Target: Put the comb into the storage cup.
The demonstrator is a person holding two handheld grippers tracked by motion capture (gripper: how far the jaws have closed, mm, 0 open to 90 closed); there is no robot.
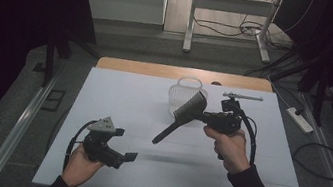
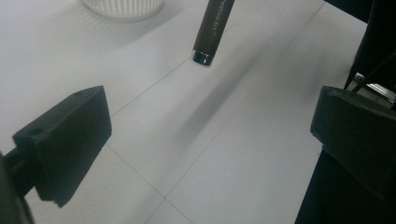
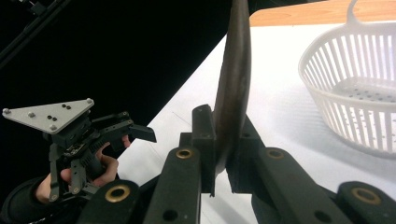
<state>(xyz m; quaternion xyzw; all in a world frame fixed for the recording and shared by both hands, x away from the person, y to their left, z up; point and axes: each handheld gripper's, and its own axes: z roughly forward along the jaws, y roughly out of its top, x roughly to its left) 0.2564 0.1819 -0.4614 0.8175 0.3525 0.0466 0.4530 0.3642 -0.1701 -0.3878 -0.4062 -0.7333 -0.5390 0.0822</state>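
My right gripper [image 3: 223, 154] has its fingers [image 3: 204, 140] clamped on the head of the black hairbrush [image 1: 182, 115], which hangs in the air over the middle of the white table [image 1: 118, 96], handle slanting down toward my left side. My left gripper [image 1: 120, 156] hovers near the table's front edge, fingers [image 2: 70, 140] spread wide with nothing between them. The white basket [image 1: 180, 95] sits just behind the brush.

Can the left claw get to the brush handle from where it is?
Probably yes. The left claw is open and empty, the brush handle hangs low toward it from the right claw, and only bare table lies between them.
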